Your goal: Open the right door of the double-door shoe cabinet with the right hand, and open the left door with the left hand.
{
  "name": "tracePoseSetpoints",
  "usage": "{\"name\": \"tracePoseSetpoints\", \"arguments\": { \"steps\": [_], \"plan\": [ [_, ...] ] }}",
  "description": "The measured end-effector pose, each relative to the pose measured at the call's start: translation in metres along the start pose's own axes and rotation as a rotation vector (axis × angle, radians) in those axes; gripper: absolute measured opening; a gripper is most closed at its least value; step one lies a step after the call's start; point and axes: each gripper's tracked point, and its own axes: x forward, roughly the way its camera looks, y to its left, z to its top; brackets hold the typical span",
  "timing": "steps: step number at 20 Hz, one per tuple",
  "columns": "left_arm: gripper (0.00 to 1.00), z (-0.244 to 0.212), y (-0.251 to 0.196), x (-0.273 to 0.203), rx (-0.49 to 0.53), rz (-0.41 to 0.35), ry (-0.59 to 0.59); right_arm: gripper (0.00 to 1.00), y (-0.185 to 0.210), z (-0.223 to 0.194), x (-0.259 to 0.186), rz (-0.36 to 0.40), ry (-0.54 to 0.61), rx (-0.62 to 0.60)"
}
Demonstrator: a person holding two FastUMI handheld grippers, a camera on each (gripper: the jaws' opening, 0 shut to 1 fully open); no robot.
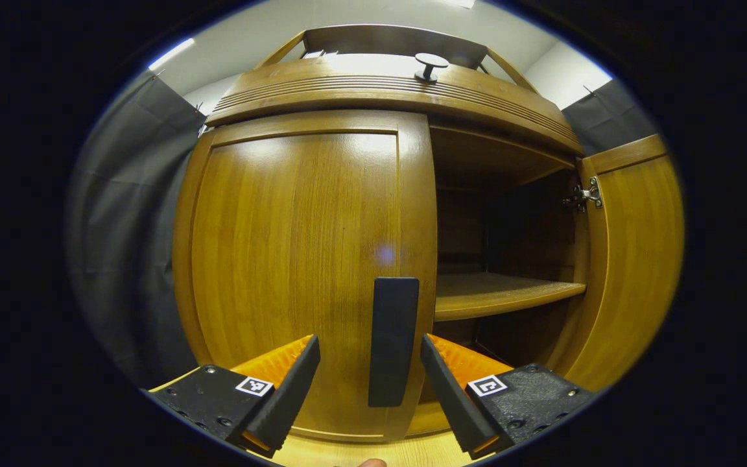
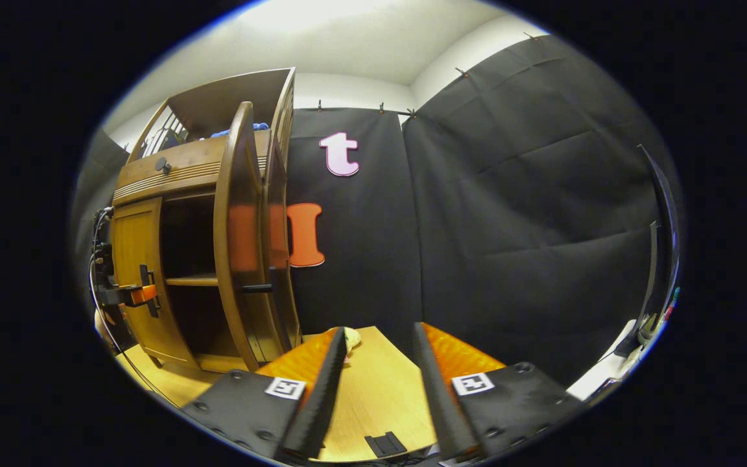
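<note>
Shoe cabinet (image 1: 373, 91) doors are showing two different ways in the left gripper view: the left door (image 1: 296, 259) is sitting closed, and the right door (image 1: 633, 259) is standing swung wide open at the far right. Between them a wooden shelf (image 1: 503, 292) is showing inside the dark opening. The left gripper (image 1: 370, 389) is hovering right in front of the left door's dark handle (image 1: 393, 340), with its jaws apart and the handle sitting in the gap between them; I cannot tell if either finger is touching it. A small round knob (image 1: 430, 65) is sitting on the cabinet's top. In the right gripper view, the cabinet is standing far off on the left, on a light wooden table (image 2: 380, 389). Its right door (image 2: 237, 240) is sticking out, open, toward us. The left gripper (image 2: 146, 293) is sitting at the left door (image 2: 133, 259). The right gripper (image 2: 377, 402) is hanging near us over the table, well apart from the cabinet, its jaws apart and holding nothing.
</note>
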Motion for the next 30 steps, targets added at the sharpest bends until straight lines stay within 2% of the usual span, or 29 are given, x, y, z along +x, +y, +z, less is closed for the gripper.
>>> {"name": "tracePoseSetpoints", "arguments": {
  "steps": [6, 8, 10, 11, 17, 23, 30],
  "plan": [
    [0.91, -0.007, 0.004, 0.012, 0.012, 0.022, 0.023, 0.98, -0.005, 0.01, -0.003, -0.031, -0.039, -0.001],
    [0.88, -0.008, 0.005, 0.015, 0.001, 0.016, 0.02, 0.98, -0.007, 0.01, -0.006, -0.034, -0.042, -0.002],
    [0.74, -0.008, 0.004, 0.014, 0.002, 0.008, 0.016, 0.98, -0.007, 0.01, -0.006, -0.034, -0.042, -0.001],
    [0.74, -0.007, 0.001, 0.015, 0.008, 0.0, 0.016, 0.98, -0.009, 0.009, -0.007, -0.037, -0.041, 0.001],
    [0.33, -0.007, -0.015, 0.017, 0.027, -0.038, 0.026, 0.98, -0.012, 0.007, -0.01, -0.048, -0.032, 0.015],
    [0.23, -0.008, -0.013, -0.001, 0.018, -0.069, 0.062, 0.98, -0.008, 0.011, -0.019, -0.046, -0.037, 0.002],
    [0.23, -0.003, -0.005, -0.038, 0.008, -0.14, 0.067, 0.98, 0.005, 0.022, -0.03, -0.039, -0.051, -0.032]
  ]
}}
